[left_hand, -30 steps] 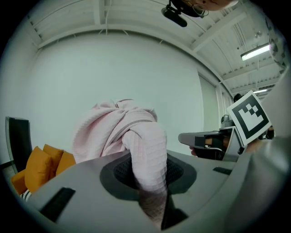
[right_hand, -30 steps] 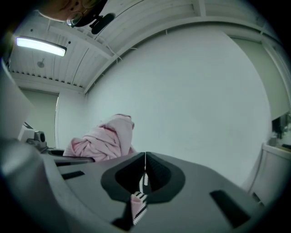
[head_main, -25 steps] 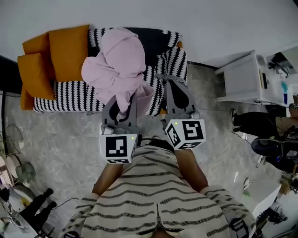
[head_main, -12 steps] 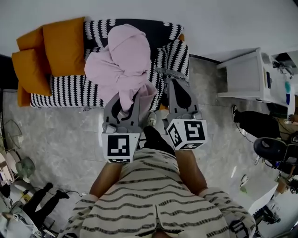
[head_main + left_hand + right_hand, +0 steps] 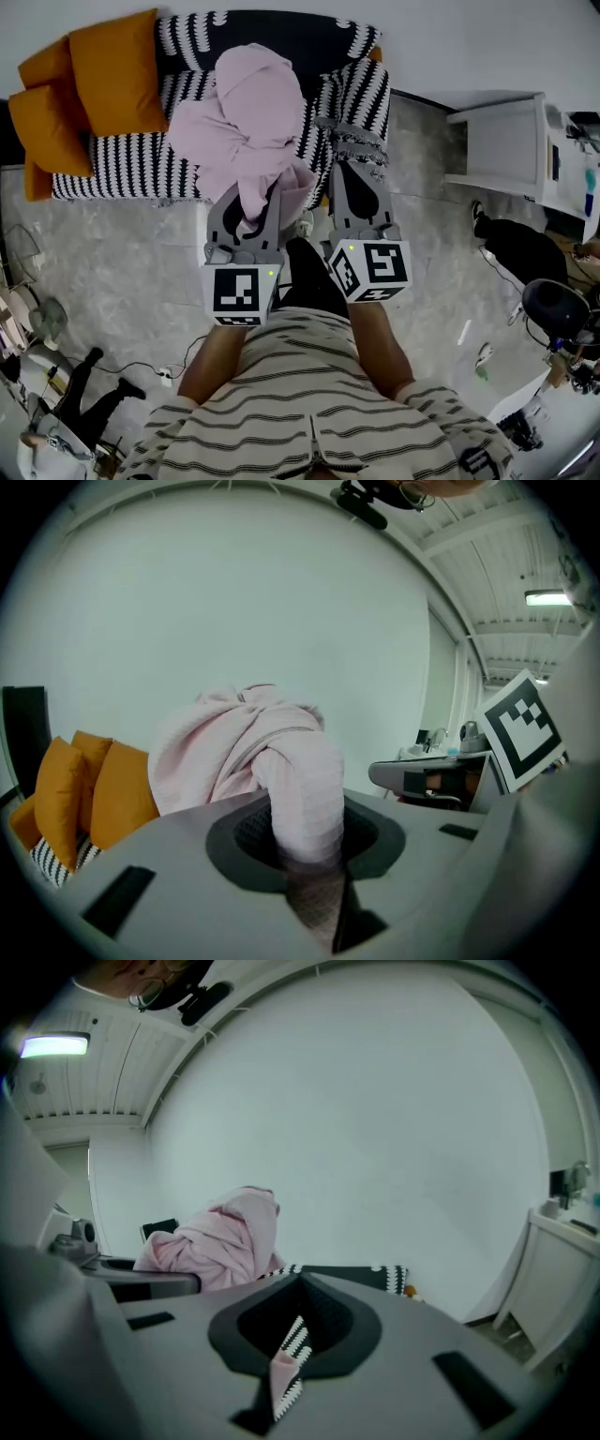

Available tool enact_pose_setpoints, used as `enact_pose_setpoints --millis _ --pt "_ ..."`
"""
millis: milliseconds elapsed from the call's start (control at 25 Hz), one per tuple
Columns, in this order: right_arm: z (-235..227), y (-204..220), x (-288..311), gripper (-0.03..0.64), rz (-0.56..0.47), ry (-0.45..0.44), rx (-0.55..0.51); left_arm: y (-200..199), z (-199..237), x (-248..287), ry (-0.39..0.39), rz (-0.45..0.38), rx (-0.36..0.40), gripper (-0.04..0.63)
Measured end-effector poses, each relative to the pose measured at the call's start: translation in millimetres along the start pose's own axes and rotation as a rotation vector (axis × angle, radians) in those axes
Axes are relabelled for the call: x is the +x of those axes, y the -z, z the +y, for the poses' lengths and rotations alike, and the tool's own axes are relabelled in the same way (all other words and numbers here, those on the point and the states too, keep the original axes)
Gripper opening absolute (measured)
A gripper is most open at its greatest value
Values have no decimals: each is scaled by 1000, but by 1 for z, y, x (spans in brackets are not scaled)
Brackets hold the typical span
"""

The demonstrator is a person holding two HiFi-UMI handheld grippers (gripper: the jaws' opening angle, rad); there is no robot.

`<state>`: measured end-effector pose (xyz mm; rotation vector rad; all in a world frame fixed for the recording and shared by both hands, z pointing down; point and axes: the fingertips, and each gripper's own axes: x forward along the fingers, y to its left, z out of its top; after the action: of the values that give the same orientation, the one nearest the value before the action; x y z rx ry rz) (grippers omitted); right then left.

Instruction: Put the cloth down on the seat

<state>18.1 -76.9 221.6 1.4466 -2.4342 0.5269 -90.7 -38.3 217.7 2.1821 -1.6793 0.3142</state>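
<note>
Head view, my left gripper (image 5: 253,202) clamped on the pink cloth (image 5: 248,112), bundle over the striped seat (image 5: 141,169), right gripper (image 5: 352,171) just beside it, left gripper view, jaws pinching a cloth fold, right gripper view, jaws clenched on striped cover (image 5: 292,1340) plus a pink sliver.

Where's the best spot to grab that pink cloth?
Probably the twisted tail hanging off its near side, coming in from the front, as the left claw does. That bit is narrow enough to pinch. The rest of the pink cloth is a fat bundle.
</note>
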Motion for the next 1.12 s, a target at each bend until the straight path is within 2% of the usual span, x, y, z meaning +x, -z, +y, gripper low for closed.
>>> enact_pose_setpoints --millis 960,1120 --pt "-5 111 37 12 205 -36 61 98 13 36 -7 143 -45 103" --pt "-21 133 41 12 237 -23 70 114 11 51 -15 162 -50 103"
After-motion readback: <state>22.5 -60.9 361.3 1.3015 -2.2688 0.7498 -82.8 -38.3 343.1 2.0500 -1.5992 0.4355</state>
